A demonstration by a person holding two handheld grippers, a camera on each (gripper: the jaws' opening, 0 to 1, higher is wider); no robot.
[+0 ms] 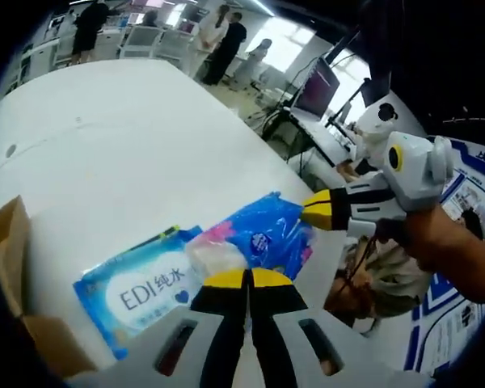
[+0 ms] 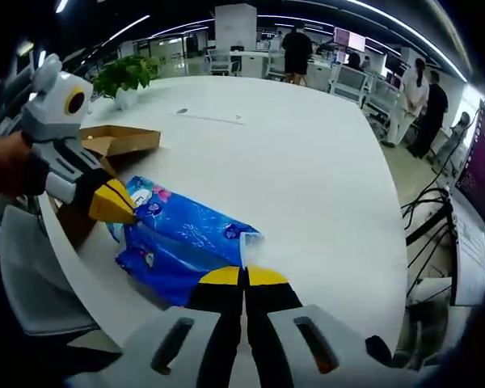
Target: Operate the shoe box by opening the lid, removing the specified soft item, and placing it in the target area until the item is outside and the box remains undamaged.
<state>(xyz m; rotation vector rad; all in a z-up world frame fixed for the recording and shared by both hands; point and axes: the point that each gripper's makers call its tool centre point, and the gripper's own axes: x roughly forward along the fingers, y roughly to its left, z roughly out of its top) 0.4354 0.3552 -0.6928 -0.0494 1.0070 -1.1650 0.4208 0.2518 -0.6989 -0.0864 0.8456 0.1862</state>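
A blue soft tissue pack (image 1: 267, 238) with pink print lies on the white table (image 1: 129, 137), outside the brown cardboard shoe box (image 1: 6, 250) at the left edge. My left gripper (image 1: 246, 279) is shut on the pack's crinkled near end. My right gripper (image 1: 319, 212) comes in from the right, yellow tips closed on the pack's far corner. In the right gripper view the same pack (image 2: 186, 242) stretches between my right gripper (image 2: 244, 276), shut on its near end, and the left gripper (image 2: 113, 202) at its far end. The box (image 2: 117, 139) stands open behind.
A light blue wet-wipes pack (image 1: 141, 295) lies beside the tissue pack, toward the box. A potted plant (image 2: 125, 77) stands at the table's far corner. The table edge (image 2: 81, 267) runs close under the pack. Several people and desks with monitors (image 1: 319, 85) are beyond the table.
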